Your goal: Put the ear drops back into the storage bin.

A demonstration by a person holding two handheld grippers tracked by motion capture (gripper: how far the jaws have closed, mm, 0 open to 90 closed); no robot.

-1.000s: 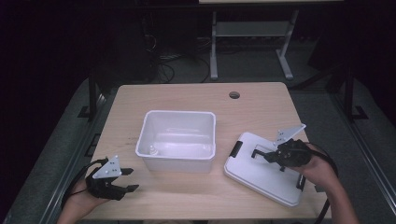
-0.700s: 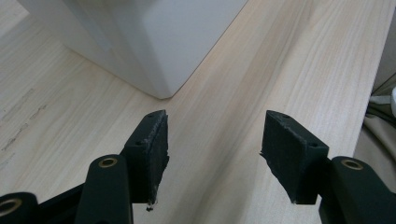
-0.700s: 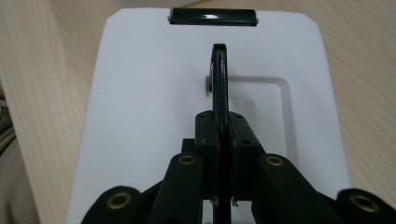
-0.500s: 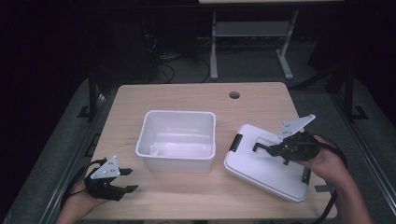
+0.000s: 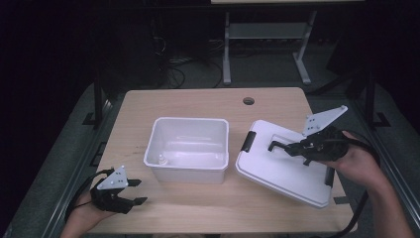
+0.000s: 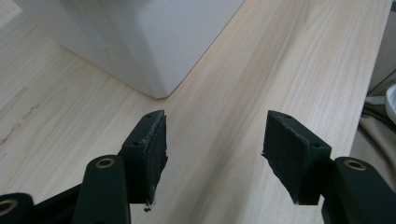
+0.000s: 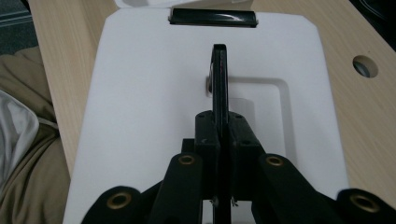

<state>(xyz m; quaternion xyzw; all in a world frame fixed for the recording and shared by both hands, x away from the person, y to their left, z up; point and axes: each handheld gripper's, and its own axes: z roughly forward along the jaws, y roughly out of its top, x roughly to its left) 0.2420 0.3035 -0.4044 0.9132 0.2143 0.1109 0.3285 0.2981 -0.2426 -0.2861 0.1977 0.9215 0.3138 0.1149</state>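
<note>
A white lid (image 5: 277, 171) with black latches lies to the right of a white bin (image 5: 188, 174) in the high view. My right gripper (image 5: 292, 148) is shut on the lid's thin black handle (image 5: 273, 145) and holds the lid raised off the table. In the right gripper view the handle (image 7: 219, 65) sticks out past the closed gripper (image 7: 219, 116), with the lid (image 7: 140, 116) below. My left gripper (image 5: 139, 191) stays open and holds nothing, low at the table's front left. In its own view the left gripper (image 6: 212, 135) faces the bin's corner (image 6: 140, 42).
A small pale object (image 5: 161, 159) sits inside the bin. The wooden table (image 5: 198, 101) has a round hole (image 5: 248, 101) at the back. One black latch (image 5: 247, 141) faces the bin, another latch (image 5: 328, 176) is near the person's right hand. Dark floor and a stand lie beyond.
The right gripper has risen with the handle in its jaws, and the lid has come up with it. The left gripper has stayed put.
</note>
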